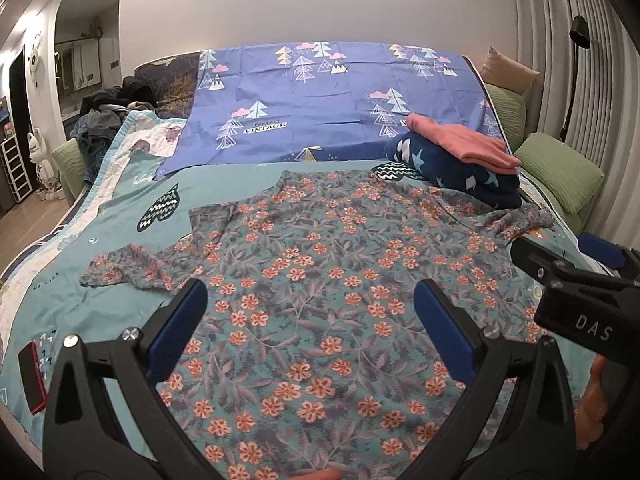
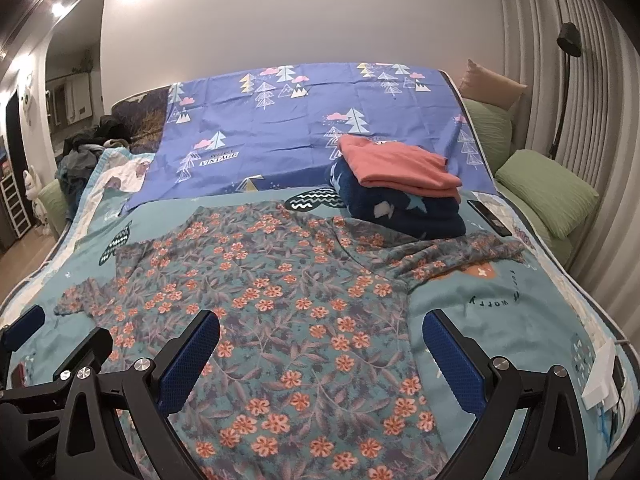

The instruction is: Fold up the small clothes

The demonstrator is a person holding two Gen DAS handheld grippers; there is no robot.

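A teal shirt with orange flowers (image 1: 320,280) lies spread flat on the bed, sleeves out to both sides; it also shows in the right wrist view (image 2: 280,304). My left gripper (image 1: 312,320) is open and empty, hovering over the shirt's lower middle. My right gripper (image 2: 320,356) is open and empty over the shirt's lower right part; it also shows at the right edge of the left wrist view (image 1: 560,276). A folded pink garment (image 2: 400,170) lies on a folded navy star-print garment (image 2: 404,208) behind the shirt's right sleeve.
The bed has a teal patterned cover (image 2: 500,312) and a purple tree-print sheet (image 1: 320,100) at the back. Green pillows (image 2: 548,188) lie on the right. A red phone (image 1: 32,376) lies at the left, a dark remote (image 2: 490,212) and white power strip (image 2: 600,376) at the right.
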